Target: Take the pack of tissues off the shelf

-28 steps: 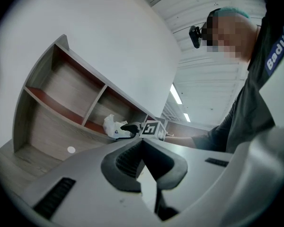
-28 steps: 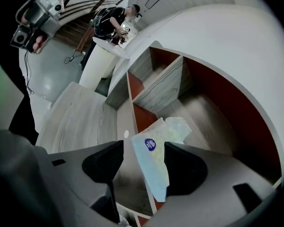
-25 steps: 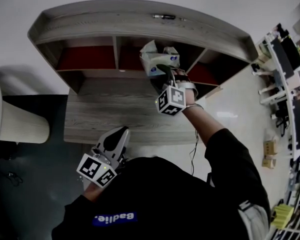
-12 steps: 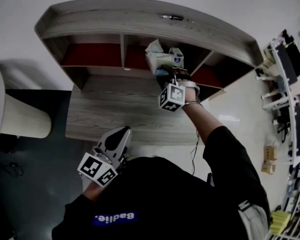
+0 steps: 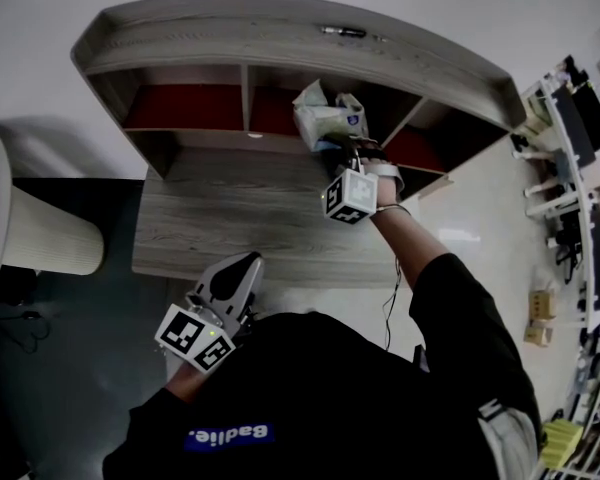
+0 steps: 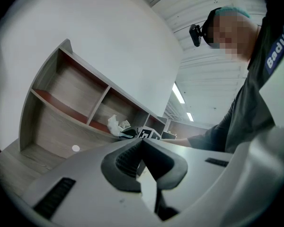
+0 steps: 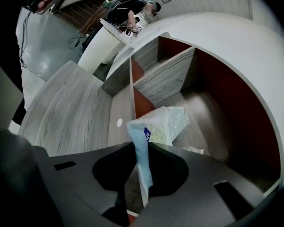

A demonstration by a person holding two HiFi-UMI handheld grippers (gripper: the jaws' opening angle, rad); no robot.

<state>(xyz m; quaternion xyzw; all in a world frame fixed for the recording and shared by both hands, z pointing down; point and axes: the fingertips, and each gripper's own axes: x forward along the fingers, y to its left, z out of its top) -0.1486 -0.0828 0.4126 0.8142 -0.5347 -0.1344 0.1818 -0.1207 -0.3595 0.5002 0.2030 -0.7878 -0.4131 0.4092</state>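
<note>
**A:** So, where is the pack of tissues (image 5: pixel 325 120) sitting?

**B:** In the middle compartment of the wooden shelf (image 5: pixel 230 48), close to its front edge. It's a soft plastic pack, pale, with a blue end facing outward.

**A:** And the right gripper (image 5: pixel 332 150)?

**B:** Its jaws have just been closing, and the pack's flattened blue end stands between them. In the right gripper view the pads press on that end from both sides, so it's pinched. The rest of the pack stretches away over the compartment's wood floor.

**A:** Has it been lifted clear of the floor?

**B:** I can't tell.

**A:** What about the left gripper (image 5: pixel 242 261)?

**B:** It's held low, close to the person (image 5: pixel 330 398), at the near edge of the desktop (image 5: pixel 230 218) and well apart from the shelf. Its jaws are pressed together with nothing between them.
</note>
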